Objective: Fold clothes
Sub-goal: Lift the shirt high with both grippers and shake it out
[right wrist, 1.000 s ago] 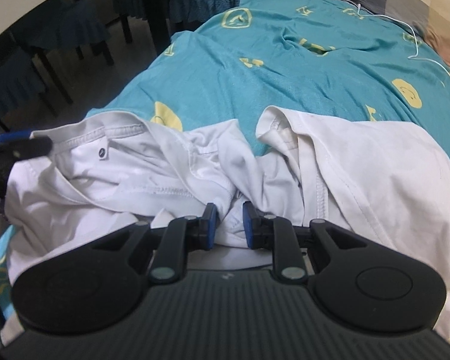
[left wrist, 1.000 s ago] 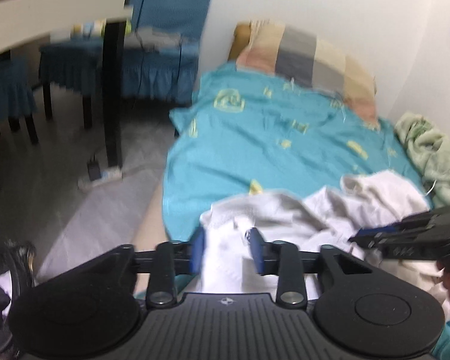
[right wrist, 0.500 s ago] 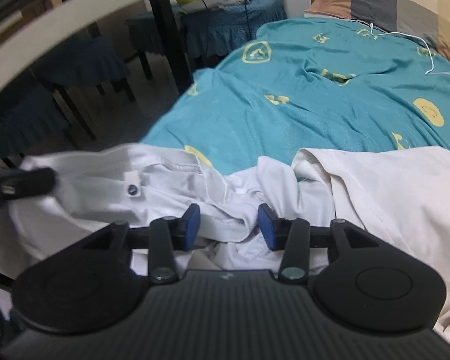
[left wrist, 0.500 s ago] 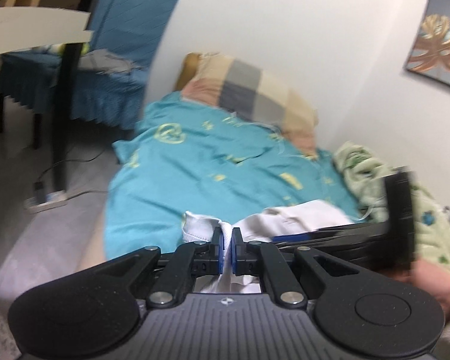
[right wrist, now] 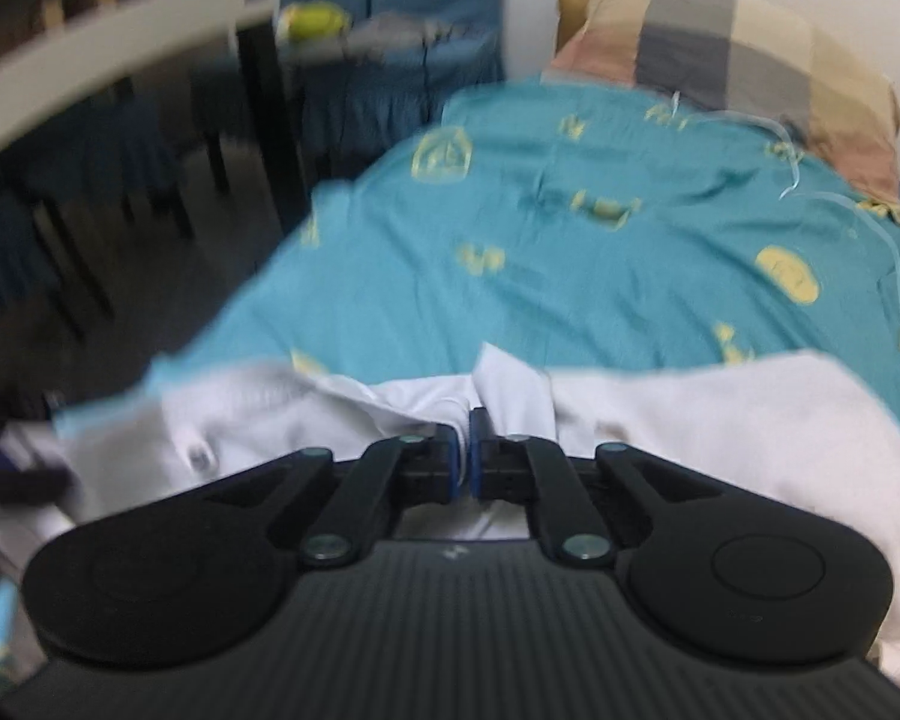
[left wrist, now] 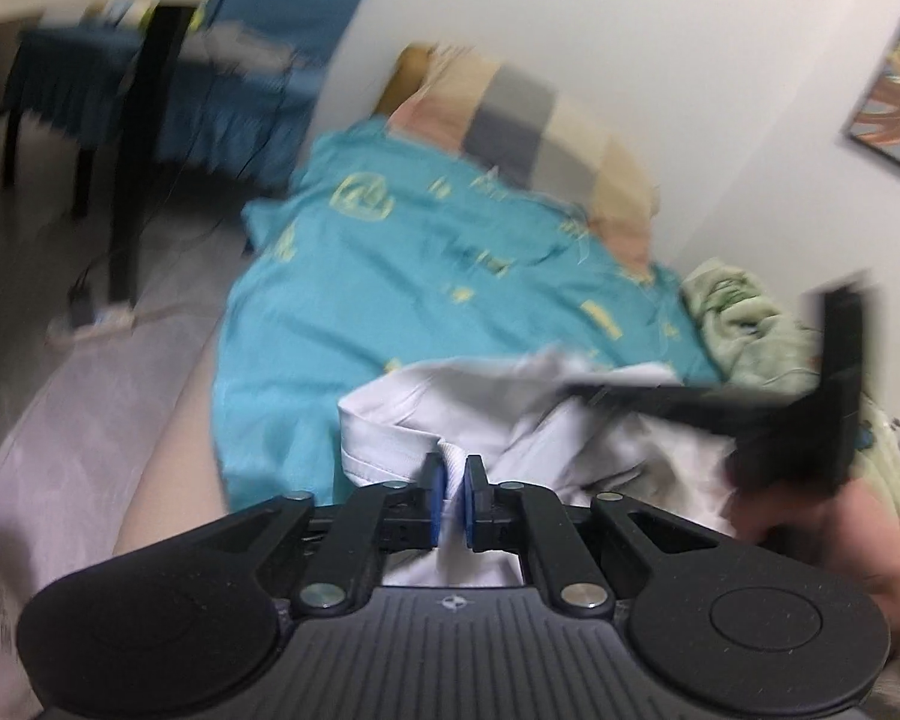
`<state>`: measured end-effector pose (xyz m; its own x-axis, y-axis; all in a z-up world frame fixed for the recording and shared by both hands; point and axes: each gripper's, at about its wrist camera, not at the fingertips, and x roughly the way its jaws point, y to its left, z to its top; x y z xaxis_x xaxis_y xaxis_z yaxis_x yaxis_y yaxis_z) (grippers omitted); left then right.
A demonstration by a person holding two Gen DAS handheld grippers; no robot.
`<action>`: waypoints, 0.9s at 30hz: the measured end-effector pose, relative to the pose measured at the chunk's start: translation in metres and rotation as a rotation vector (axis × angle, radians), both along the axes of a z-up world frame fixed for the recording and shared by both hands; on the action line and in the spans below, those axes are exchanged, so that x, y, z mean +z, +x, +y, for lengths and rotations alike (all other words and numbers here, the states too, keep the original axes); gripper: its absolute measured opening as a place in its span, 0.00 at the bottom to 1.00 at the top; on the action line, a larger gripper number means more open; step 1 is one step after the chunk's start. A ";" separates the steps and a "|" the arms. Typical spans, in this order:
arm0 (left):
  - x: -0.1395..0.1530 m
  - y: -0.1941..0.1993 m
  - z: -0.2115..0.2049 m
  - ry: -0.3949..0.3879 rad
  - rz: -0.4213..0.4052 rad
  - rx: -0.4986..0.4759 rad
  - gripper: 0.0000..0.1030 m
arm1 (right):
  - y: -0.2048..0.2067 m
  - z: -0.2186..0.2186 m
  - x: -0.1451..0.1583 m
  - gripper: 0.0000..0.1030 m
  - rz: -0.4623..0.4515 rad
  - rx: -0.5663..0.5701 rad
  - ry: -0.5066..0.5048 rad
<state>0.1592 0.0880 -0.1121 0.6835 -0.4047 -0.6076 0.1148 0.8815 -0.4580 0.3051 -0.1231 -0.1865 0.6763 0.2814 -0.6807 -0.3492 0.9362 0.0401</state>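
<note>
A crumpled white garment [left wrist: 414,402] lies on the near end of a bed with a teal sheet [left wrist: 420,276]. My left gripper [left wrist: 450,471] pinches a ribbed edge of the garment, and its jaws are easing open with the cloth still pressed between the blue pads. In the right wrist view the same garment [right wrist: 690,420] spreads to the right. There my right gripper [right wrist: 463,429] has its jaws closing tight on a fold near the middle. The right gripper's blurred black body [left wrist: 810,420] crosses the left view, held by a hand [left wrist: 840,540].
A checked pillow [right wrist: 720,42] lies at the head of the bed, against the white wall. A green blanket [left wrist: 744,324] is bunched by the wall on the right. To the left stand a dark table leg [left wrist: 144,150], blue-covered chairs [right wrist: 390,0] and a power strip [left wrist: 90,321] on the floor.
Both grippers closed on the white garment: the left from apart to pinching its edge, the right after opening wider half a second ago. The cloth is lifted slightly and both views have tilted.
</note>
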 end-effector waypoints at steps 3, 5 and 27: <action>-0.010 0.005 0.006 -0.015 0.072 0.039 0.28 | -0.008 -0.002 0.028 0.06 -0.070 -0.006 0.050; -0.014 0.008 0.010 -0.036 0.095 0.062 0.36 | -0.015 -0.002 0.044 0.06 -0.113 -0.005 0.075; 0.006 -0.042 -0.062 -0.139 0.265 -0.004 0.03 | -0.191 -0.026 0.189 0.05 -0.632 -0.181 0.152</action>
<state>0.1175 0.0259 -0.1062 0.5068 -0.4990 -0.7029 -0.0213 0.8079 -0.5889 0.1141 -0.1488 0.0028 0.9770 0.1881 -0.1003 -0.1875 0.9821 0.0158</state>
